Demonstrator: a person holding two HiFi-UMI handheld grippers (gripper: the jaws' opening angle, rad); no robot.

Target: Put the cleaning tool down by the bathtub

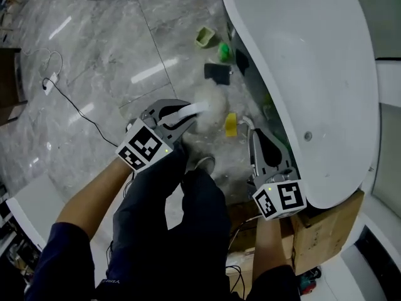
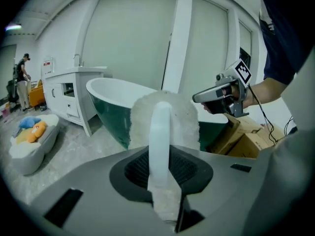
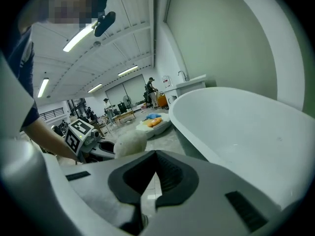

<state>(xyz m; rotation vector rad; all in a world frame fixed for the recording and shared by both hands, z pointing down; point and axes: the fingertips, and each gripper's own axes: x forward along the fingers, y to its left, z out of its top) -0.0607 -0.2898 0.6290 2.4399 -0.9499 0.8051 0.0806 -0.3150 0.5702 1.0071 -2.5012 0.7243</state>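
Cleaning tool, white and fluffy with a smooth white plastic handle [image 1: 210, 105] [image 2: 167, 117], is pinched at its handle by the left hand-held gripper [image 1: 185, 115] [image 2: 161, 168]; the dark ribbed pads press on both sides of the handle, and the fluffy head points away from the person. The right hand-held gripper [image 1: 252, 133] [image 3: 152, 173] is just beside it, with jaws pressed together and nothing between them. The cleaning tool is over the grey marble floor [image 1: 113, 61], near the outer wall of the white oval bathtub [image 1: 301, 74] [image 2: 113, 95] [image 3: 236, 132]; a small yellow object [image 1: 231, 124] lies on the floor between the two. Farther along the bathtub lie a black object [image 1: 218, 73], a green object [image 1: 223, 52] and a pale green container [image 1: 205, 37].
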